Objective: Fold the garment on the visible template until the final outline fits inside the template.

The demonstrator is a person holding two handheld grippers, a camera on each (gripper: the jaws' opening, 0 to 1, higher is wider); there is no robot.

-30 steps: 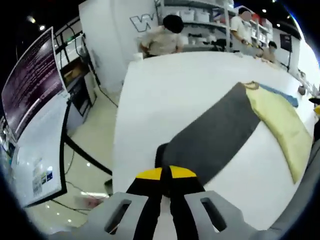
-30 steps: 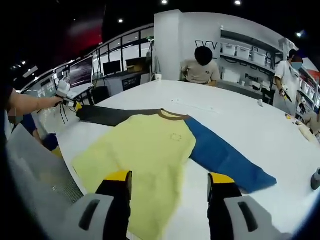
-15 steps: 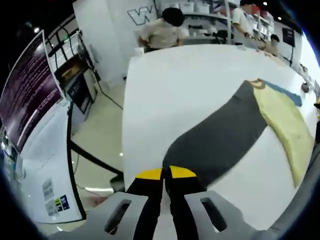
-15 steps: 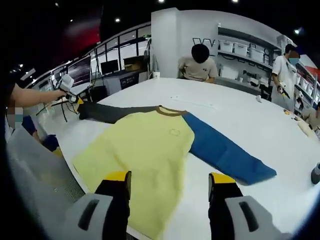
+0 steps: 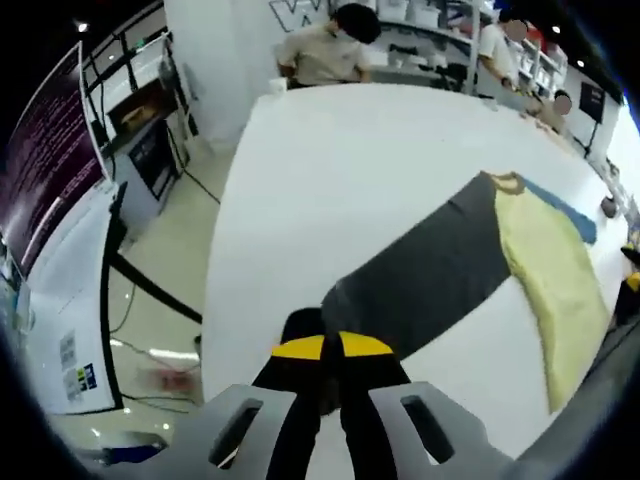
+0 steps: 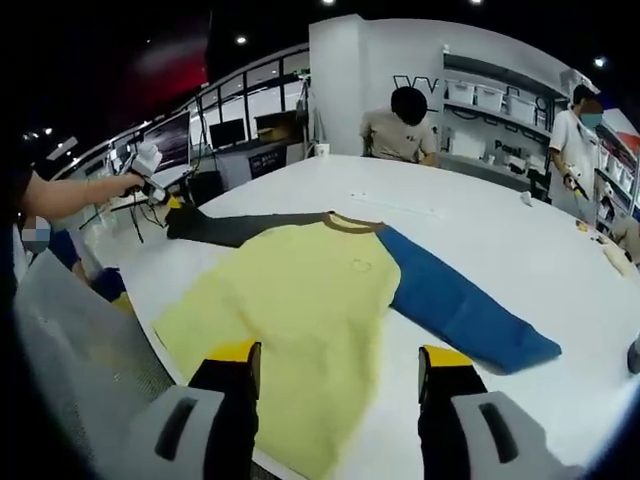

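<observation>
- right gripper view has the shirt (image 6: 300, 320) lying flat on the white table (image 6: 480, 240), yellow body nearest you, blue sleeve (image 6: 465, 315) out one side, dark grey sleeve (image 6: 235, 228) out the other.
- your left gripper (image 5: 331, 347) is pinched tight on the grey sleeve's cuff, near the table's edge. lift it just clear and lay it across the yellow body so it doesn't bunch.
- your right gripper (image 6: 340, 357) hangs over the hem with its jaws spread, holding nothing. i'd use it to pin the body while the sleeve comes over.
- no template outline that i can make out, so go by the shirt's edges.
</observation>
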